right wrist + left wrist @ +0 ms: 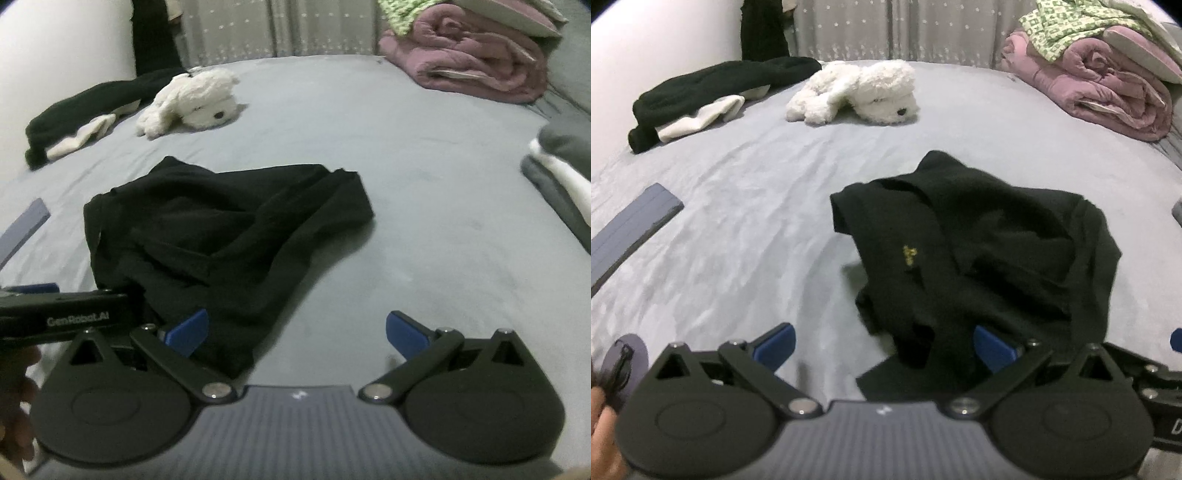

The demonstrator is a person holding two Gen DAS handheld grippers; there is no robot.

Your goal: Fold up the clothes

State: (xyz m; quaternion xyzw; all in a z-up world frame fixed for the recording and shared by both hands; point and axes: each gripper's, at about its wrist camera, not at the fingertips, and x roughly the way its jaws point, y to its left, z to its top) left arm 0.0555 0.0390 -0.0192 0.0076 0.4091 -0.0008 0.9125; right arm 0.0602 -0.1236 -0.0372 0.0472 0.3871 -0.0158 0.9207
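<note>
At 6 o'clock in both wrist views sit the gripper bodies, both sets of blue fingers spread wide, nothing held. The left gripper [884,345] has its right-side finger [993,347] against or under the near edge of the black garment [979,251], its other finger over bare sheet; the right gripper [297,332] has its left-side finger [188,330] at the cloth's near hem, its other finger over the grey bed sheet [424,221]. The garment lies crumpled at 12 to 1 o'clock in the left view and 10 to 11 o'clock in the right view, bunched and overlapped, not flat. Risks, as judgement: closing now likely pinches several layers at once or catches the sheet with the cloth, since the folds overlap and black on black hides the edges; the two grippers are close together at the same hem, so they could collide or pull one corner against each other. Only the left view shows a small yellow emblem [910,254] on the garment, a purple slab [635,221] at 9 o'clock, and green-patterned bedding [1067,26] on top of the pink quilt [1108,81] at 1 o'clock. Only the right view shows the left gripper's side, with printed lettering, at 9 o'clock, plus folded grey-white items [561,173] at 3 o'clock. Farther off, both show a white plush dog [857,92] at 11 to 12 o'clock and a dark clothes pile [713,96] at 10 o'clock, well apart from the garment.
</note>
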